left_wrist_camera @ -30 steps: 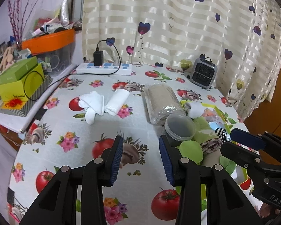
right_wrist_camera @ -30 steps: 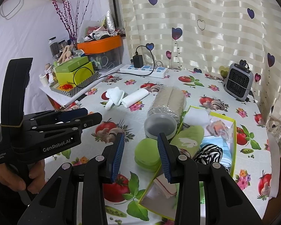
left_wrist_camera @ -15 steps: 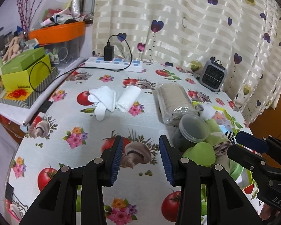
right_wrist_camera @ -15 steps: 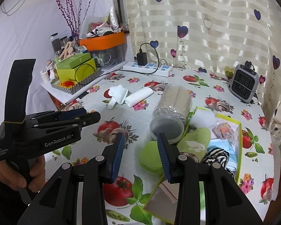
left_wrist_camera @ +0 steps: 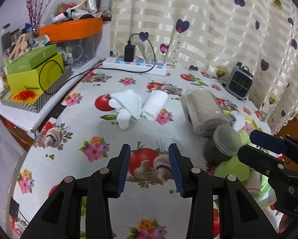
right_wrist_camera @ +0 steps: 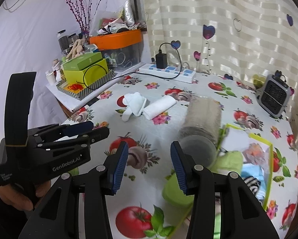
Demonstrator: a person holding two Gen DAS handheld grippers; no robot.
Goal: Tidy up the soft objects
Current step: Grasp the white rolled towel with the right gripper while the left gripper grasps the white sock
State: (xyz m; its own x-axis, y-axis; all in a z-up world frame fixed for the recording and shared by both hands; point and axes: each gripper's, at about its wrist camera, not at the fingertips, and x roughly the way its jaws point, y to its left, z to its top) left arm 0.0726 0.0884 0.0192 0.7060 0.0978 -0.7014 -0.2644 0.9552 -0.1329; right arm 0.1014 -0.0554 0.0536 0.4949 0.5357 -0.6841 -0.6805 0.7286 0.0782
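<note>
A: Right hand-held gripper (right_wrist_camera: 148, 166): jaws have just been opening and now stand well apart, nothing between them. Left hand-held gripper (left_wrist_camera: 149, 168): jaws apart, unchanged, empty.

B: Task items?

A: White socks (left_wrist_camera: 127, 104) and rolled white cloth (left_wrist_camera: 155, 105) lie touching, ahead of both grippers, well beyond the tips. Clear jar with beige roll (right_wrist_camera: 203, 119) lies on its side ahead-right of the right gripper, against the green-edged box (right_wrist_camera: 269, 165) of soft items.

B: What has changed?

A: Both views sit nearer the counter (left_wrist_camera: 85, 123) than a second ago. Judgement: an approach with a pickup being prepared; target unconfirmed.

B: Room?

A: Open counter ahead of both tips. Counter edge near left; power strip (left_wrist_camera: 135, 64) and heater (right_wrist_camera: 274, 97) far beyond. Grippers run close side by side; contact is the risk.
</note>
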